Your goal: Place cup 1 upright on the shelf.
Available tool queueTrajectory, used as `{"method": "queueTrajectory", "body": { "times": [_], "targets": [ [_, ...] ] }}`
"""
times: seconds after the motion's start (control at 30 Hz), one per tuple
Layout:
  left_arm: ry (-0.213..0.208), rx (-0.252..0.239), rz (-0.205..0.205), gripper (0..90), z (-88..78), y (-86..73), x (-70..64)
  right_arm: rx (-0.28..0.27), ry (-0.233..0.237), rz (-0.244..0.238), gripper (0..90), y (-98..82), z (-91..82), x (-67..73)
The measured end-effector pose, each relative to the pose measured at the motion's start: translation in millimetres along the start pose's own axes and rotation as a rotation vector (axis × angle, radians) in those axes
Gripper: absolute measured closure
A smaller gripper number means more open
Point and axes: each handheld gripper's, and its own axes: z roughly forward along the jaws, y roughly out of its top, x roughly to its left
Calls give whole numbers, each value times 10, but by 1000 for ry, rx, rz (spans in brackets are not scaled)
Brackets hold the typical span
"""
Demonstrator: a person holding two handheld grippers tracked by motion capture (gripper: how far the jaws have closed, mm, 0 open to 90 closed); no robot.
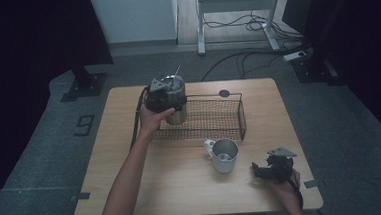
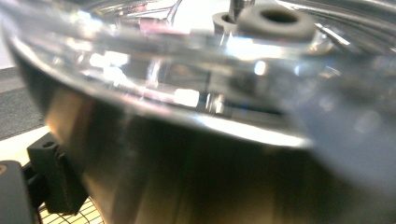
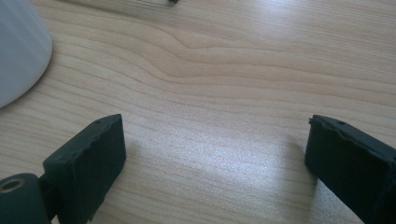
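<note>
A steel tumbler [image 1: 177,108] with a clear lid [image 1: 172,82] and a straw stands tilted slightly over the left end of a black wire basket [image 1: 241,115]. My left gripper [image 1: 168,101] is shut on it around its upper body. In the left gripper view the tumbler [image 2: 210,168] and its lid [image 2: 187,70] are very close, and one black finger [image 2: 53,179] presses its left side. A white mug [image 1: 225,155] stands in front of the basket. My right gripper [image 1: 260,169] rests low at the front right, open, its jaws [image 3: 215,158] wide over bare wood.
The wooden table [image 1: 183,188] has a small dark round hole [image 1: 224,93] behind the basket. The mug's white side [image 3: 18,51] lies left of the right gripper. Basket mesh [image 2: 70,217] is under the left finger. Cables and a desk frame are on the floor beyond.
</note>
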Motion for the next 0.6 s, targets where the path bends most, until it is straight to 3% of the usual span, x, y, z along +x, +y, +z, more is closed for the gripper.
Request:
{"method": "queueTrajectory", "body": {
  "times": [0.6],
  "targets": [
    [8,24,-37,35,163,-191,51,0,1,1,51,0,0,-1]
  ]
}}
